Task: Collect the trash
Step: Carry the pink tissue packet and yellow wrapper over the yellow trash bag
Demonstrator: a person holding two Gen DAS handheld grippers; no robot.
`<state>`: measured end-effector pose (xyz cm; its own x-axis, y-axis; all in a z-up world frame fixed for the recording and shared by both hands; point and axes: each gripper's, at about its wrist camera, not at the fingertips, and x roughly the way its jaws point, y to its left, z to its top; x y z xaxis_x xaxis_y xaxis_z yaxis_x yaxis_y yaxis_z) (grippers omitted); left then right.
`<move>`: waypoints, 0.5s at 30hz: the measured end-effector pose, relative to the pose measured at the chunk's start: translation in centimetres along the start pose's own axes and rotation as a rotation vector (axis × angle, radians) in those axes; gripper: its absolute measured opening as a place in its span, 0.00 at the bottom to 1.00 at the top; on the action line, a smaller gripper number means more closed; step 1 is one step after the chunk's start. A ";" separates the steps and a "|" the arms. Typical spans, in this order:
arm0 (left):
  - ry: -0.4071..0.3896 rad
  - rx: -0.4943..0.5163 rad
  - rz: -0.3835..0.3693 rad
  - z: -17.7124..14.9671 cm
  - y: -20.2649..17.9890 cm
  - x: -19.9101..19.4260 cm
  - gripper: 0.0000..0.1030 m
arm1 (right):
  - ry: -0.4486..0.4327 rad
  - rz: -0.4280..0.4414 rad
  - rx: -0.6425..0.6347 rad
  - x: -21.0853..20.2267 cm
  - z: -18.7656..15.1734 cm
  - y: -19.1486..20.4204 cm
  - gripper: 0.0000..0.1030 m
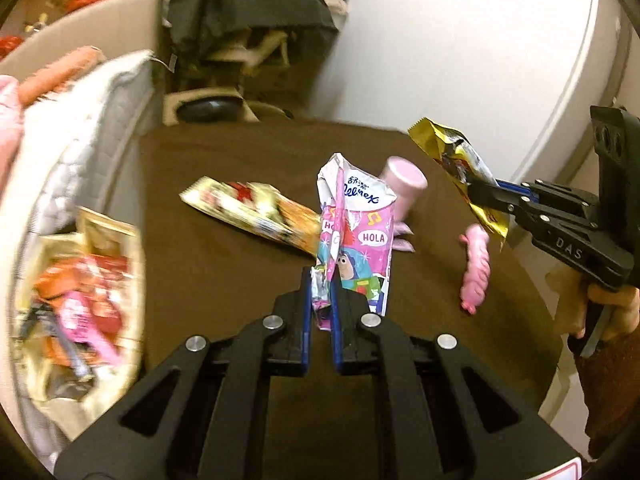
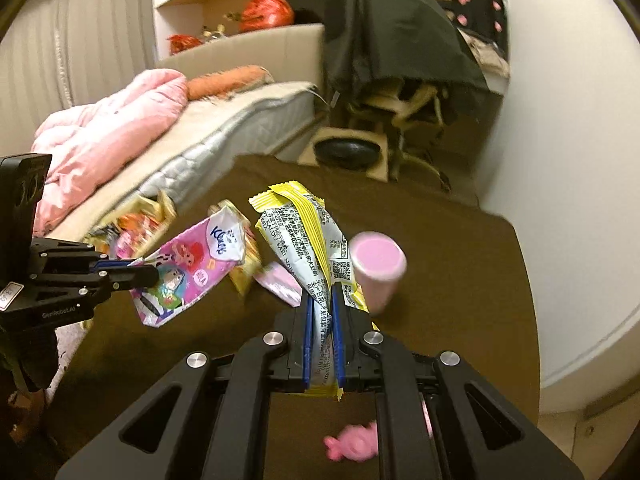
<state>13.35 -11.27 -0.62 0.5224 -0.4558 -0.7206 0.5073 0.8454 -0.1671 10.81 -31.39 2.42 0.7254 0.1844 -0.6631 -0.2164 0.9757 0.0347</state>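
My left gripper (image 1: 322, 276) is shut on the lower edge of a crumpled pink tissue pack (image 1: 360, 232), which stands up above the brown table (image 1: 216, 280). In the right wrist view this gripper (image 2: 148, 274) comes in from the left, carrying the pack (image 2: 196, 264). My right gripper (image 2: 322, 300) is shut on a yellow and silver snack wrapper (image 2: 304, 232). From the left wrist view that gripper (image 1: 480, 192) hangs at the right with the gold wrapper (image 1: 452, 152) lifted off the table. A flat colourful wrapper (image 1: 256, 208) lies on the table.
A pink cup (image 2: 378, 268), a small pink packet (image 2: 280, 282) and a pink pig toy (image 1: 476, 264) rest on the table. An open bag of wrappers (image 1: 80, 280) sits at the table's left edge beside a mattress (image 2: 224, 128). A white curved wall stands to the right.
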 end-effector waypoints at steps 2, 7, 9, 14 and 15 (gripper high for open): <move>-0.026 -0.015 0.027 0.4 1.2 -1.4 0.07 | -0.017 0.015 -0.019 0.0 1.1 1.3 0.10; -0.073 -0.061 0.081 0.0 4.6 -4.7 0.07 | -0.051 0.072 -0.056 0.4 4.0 5.1 0.10; -0.087 -0.084 0.098 -0.2 6.0 -5.5 0.07 | -0.051 0.101 -0.057 1.0 4.9 6.4 0.10; -0.100 -0.152 0.154 -1.3 10.4 -7.2 0.07 | -0.026 0.174 -0.060 3.4 6.9 10.1 0.10; -0.099 -0.163 0.161 -1.5 11.1 -7.3 0.07 | -0.022 0.184 -0.063 3.9 7.1 10.7 0.10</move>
<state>14.10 1.86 1.79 0.6562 -0.3300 -0.6786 0.2990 0.9394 -0.1677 15.93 -19.35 5.53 0.6837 0.3626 -0.6334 -0.3870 0.9159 0.1065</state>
